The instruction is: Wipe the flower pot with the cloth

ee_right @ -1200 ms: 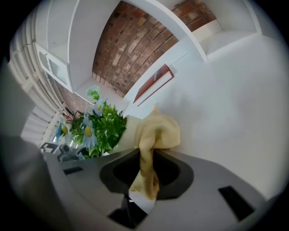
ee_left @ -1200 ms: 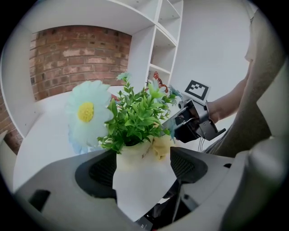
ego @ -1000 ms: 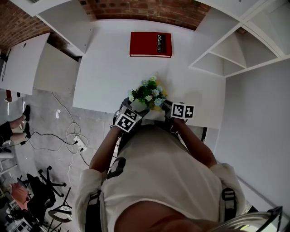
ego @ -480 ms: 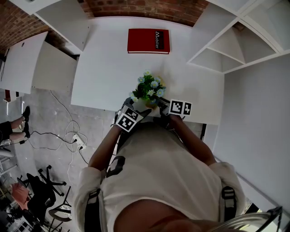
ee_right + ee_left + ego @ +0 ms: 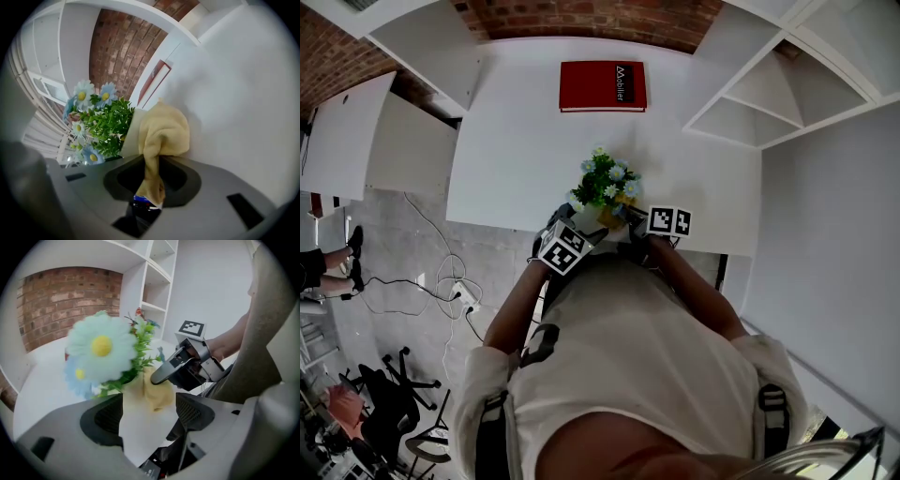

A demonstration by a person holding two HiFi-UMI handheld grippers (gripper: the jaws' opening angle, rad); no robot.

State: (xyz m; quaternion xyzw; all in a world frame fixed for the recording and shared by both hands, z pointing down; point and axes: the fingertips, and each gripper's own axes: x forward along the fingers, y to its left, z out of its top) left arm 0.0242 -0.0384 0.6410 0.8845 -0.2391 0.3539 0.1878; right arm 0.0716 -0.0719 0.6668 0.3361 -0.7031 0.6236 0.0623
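Note:
A white flower pot (image 5: 140, 427) with green leaves and pale blue daisies (image 5: 605, 181) stands near the table's front edge. My left gripper (image 5: 147, 414) is shut on the pot, one pad on each side. In the head view its marker cube (image 5: 564, 248) sits just left of the plant. My right gripper (image 5: 152, 174) is shut on a bunched yellow cloth (image 5: 163, 133), which presses against the pot's side (image 5: 132, 133). The left gripper view shows the cloth (image 5: 157, 391) against the pot under the right gripper's finger (image 5: 166, 371). The person's body hides the pot's base in the head view.
A red book (image 5: 602, 86) lies at the far side of the white table (image 5: 516, 141). White shelving (image 5: 769, 94) stands to the right and a brick wall behind. On the floor to the left are cables (image 5: 441, 281) and an office chair (image 5: 384, 394).
The right gripper has rolled a little and shifted slightly with the cloth against the pot. The left gripper still holds the pot in about the same place.

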